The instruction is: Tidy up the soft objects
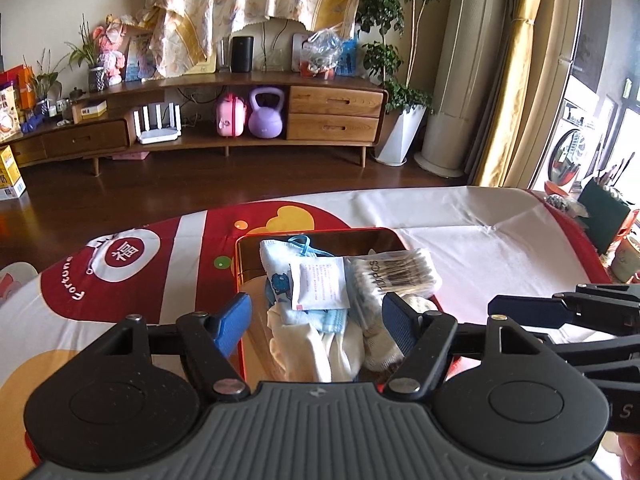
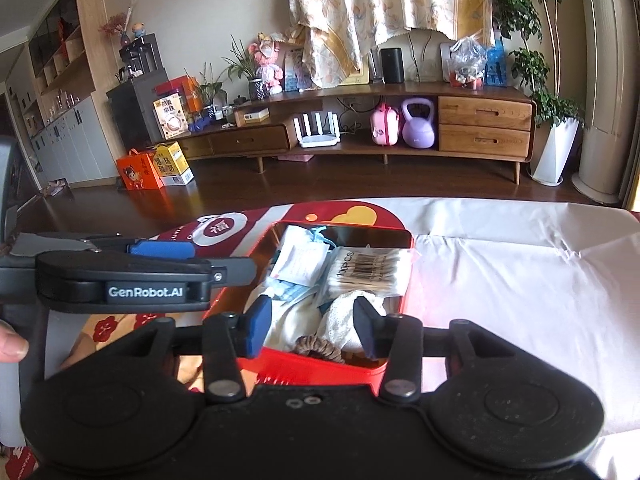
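Note:
A red tin box (image 1: 240, 264) (image 2: 304, 368) sits on the table and holds soft things. In it lie a bag of cotton swabs (image 1: 394, 274) (image 2: 368, 270), a white sachet (image 1: 318, 284), a blue face mask (image 1: 332, 318), white socks (image 1: 304, 350) (image 2: 344, 322) and a brown hair scrunchie (image 2: 318, 348). My left gripper (image 1: 316, 324) is open and empty, just above the box's near end. My right gripper (image 2: 314, 330) is open and empty over the near end, fingers either side of a white sock. It also shows at the right of the left wrist view (image 1: 532, 312).
The table wears a red and white printed cloth (image 1: 120, 264) on the left and a plain white cloth (image 1: 500, 248) on the right. Beyond it lie dark wood floor and a long TV cabinet (image 1: 332, 112). Plants (image 1: 400, 92) and curtains (image 1: 516, 80) stand at the right.

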`<state>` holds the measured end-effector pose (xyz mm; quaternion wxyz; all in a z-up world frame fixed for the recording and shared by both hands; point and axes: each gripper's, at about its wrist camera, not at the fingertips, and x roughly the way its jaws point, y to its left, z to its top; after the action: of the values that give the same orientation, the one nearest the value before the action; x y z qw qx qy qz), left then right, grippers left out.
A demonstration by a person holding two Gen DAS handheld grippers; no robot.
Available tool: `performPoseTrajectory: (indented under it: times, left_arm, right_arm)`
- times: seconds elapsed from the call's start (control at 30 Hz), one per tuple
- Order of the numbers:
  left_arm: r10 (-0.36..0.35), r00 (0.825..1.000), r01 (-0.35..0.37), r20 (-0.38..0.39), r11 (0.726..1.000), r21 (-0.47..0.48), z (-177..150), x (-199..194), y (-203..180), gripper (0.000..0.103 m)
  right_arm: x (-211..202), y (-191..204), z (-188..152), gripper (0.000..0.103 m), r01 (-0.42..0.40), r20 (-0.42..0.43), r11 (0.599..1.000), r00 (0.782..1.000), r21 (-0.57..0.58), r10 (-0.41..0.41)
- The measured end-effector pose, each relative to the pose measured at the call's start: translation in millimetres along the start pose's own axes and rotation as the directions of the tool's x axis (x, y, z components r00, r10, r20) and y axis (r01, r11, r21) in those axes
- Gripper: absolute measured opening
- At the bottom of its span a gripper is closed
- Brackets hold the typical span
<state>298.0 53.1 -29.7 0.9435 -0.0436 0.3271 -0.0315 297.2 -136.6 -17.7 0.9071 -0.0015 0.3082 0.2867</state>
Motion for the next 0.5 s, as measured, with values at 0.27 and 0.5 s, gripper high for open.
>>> performPoseTrajectory:
  times: [0.27, 0.5]
  left_arm:
    - [-0.008, 0.999, 0.008, 0.031, 1.000, -0.002, -10, -41, -4, 0.077]
    - [-0.009, 0.999, 0.009, 0.042, 1.000, 0.004, -25, -70, -10, 0.082]
  right_arm:
    - [-29, 9, -9, 0.055, -0.011, 0.029, 1.000, 1.000, -0.007, 0.011]
    - [-49, 14, -19, 0.064, -0.020, 0.059, 1.000, 0.998, -0.004, 0.020]
